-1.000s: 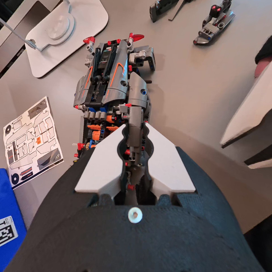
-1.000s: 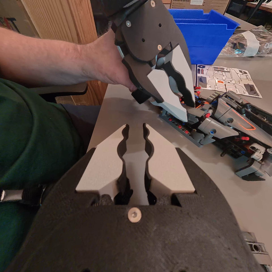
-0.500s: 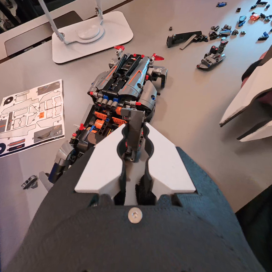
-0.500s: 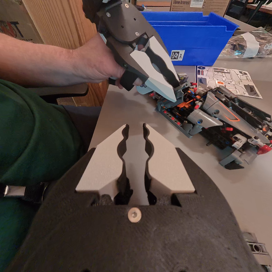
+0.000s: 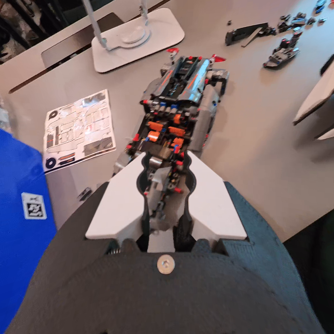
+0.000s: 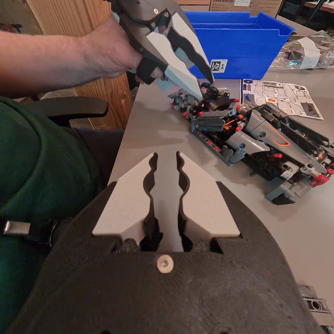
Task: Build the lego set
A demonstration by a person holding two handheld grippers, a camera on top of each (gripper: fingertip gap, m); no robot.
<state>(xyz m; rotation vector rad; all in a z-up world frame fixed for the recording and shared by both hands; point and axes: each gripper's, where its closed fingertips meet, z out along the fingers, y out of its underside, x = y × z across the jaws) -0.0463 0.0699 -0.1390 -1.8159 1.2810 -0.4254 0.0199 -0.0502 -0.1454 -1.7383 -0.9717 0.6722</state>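
Left gripper (image 6: 206, 88) is spread wide over the near end of the lego car (image 6: 253, 137), which sits by the table's (image 6: 298, 226) near edge, probably lining up a grab, while the right gripper (image 6: 167, 153) hangs half-open and empty.

This looks like an office or lab workspace: a plain grey table (image 6: 162, 126) with a white monitor stand (image 5: 137, 41) at its far edge, a blue storage bin (image 6: 240, 43) carrying a coded tag, cardboard boxes (image 6: 245, 4) behind it, and a black chair armrest (image 6: 72, 106) near wood panelling (image 6: 68, 18).
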